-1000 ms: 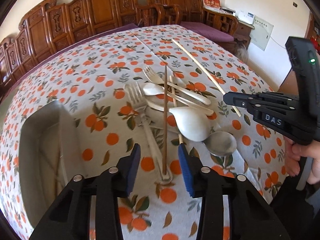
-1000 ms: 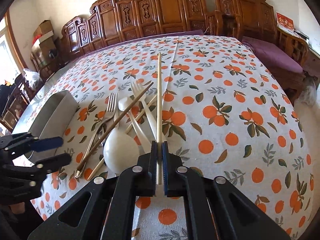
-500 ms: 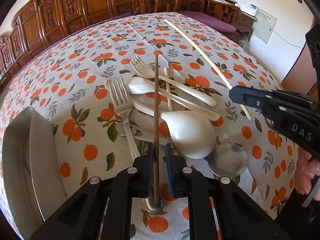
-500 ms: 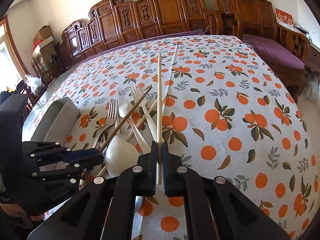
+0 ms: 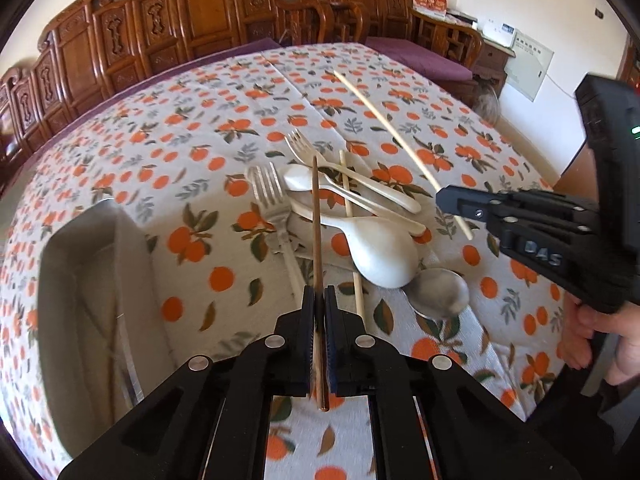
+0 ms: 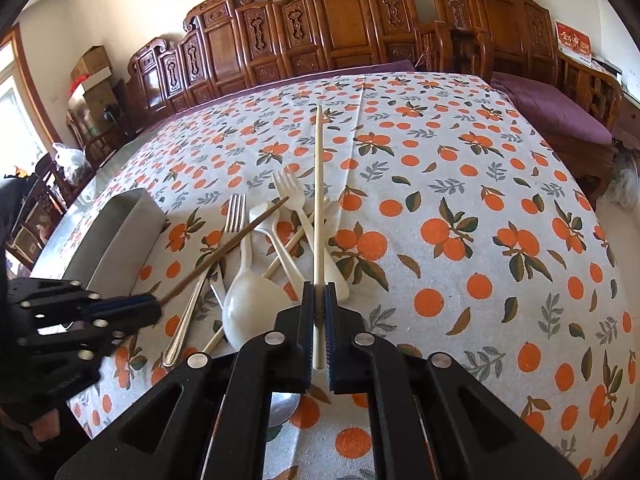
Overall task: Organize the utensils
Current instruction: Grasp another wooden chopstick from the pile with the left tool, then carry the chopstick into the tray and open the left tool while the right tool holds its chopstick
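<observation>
My left gripper (image 5: 319, 300) is shut on a dark brown chopstick (image 5: 316, 220) and holds it above the utensil pile. My right gripper (image 6: 319, 300) is shut on a pale chopstick (image 6: 319, 184), also lifted; it shows in the left wrist view (image 5: 392, 128). The pile on the table holds a metal fork (image 5: 272, 200), a cream fork (image 5: 340, 168), a large cream spoon (image 5: 380, 248), a metal spoon (image 5: 440, 292) and another pale chopstick (image 5: 348, 196). The left gripper shows at the left of the right wrist view (image 6: 132, 306).
A metal tray (image 5: 92, 280) stands on the table left of the pile; it also shows in the right wrist view (image 6: 120, 236). The orange-print tablecloth (image 6: 480, 200) covers the table. Carved wooden chairs (image 6: 340, 20) line the far side. A hand (image 5: 600, 332) holds the right gripper.
My left gripper closed on the dark brown chopstick and lifted it off the pile. My right gripper kept its hold on the pale chopstick.
</observation>
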Demonstrator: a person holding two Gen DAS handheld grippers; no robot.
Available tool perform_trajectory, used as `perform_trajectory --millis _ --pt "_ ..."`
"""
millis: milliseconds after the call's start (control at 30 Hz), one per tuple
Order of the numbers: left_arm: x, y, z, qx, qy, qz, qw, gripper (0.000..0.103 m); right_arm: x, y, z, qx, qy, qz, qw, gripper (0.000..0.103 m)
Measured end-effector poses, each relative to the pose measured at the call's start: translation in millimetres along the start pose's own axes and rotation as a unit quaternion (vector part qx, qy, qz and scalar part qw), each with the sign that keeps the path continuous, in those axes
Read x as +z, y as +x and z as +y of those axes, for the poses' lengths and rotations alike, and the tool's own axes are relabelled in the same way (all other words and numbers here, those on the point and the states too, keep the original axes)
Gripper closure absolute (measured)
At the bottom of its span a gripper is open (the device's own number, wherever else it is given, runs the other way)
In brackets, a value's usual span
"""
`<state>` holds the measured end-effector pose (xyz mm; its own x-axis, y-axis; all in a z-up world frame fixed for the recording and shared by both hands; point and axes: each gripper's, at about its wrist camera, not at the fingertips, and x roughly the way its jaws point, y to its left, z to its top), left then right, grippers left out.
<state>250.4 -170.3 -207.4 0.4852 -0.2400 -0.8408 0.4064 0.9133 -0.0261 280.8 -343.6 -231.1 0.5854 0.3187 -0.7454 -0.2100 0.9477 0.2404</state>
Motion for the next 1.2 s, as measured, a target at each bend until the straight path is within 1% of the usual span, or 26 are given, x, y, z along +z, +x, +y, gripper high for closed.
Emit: perform_trajectory --millis 167,300,500,800,1033,1200 --pt "-13.7 -27.4 7.1 0.008 -0.012 -0.012 0.9998 0.099 -2.6 -2.3 7.5 -0.002 -0.010 0.001 1.000 0.097" --pt "-24.2 -41.5 13.1 0.017 -0.017 -0.018 0.9995 0.099 -3.0 -4.9 12.8 0.003 -0.016 -0.002 1.000 0.097" --pt "-30.5 -58.1 18.5 0.029 -0.022 -0.033 0.9988 0.099 -3.7 -7.8 16.5 0.007 -0.017 -0.005 1.000 0.097" --pt "-39.7 -89.4 25.0 0.036 -0.033 -0.060 0.9970 0.099 -1.3 -12.3 23.7 0.021 -0.017 -0.013 1.000 0.097" --pt "-45.0 -114.9 37.2 0.045 -0.050 -0.086 0.9940 0.099 -1.0 -17.6 50.4 0.036 -0.043 -0.019 0.998 0.097" --pt "-47.4 -131.7 52.5 0.061 -0.059 -0.105 0.9908 0.099 -2.4 -20.8 72.7 0.048 -0.065 -0.021 0.996 0.097"
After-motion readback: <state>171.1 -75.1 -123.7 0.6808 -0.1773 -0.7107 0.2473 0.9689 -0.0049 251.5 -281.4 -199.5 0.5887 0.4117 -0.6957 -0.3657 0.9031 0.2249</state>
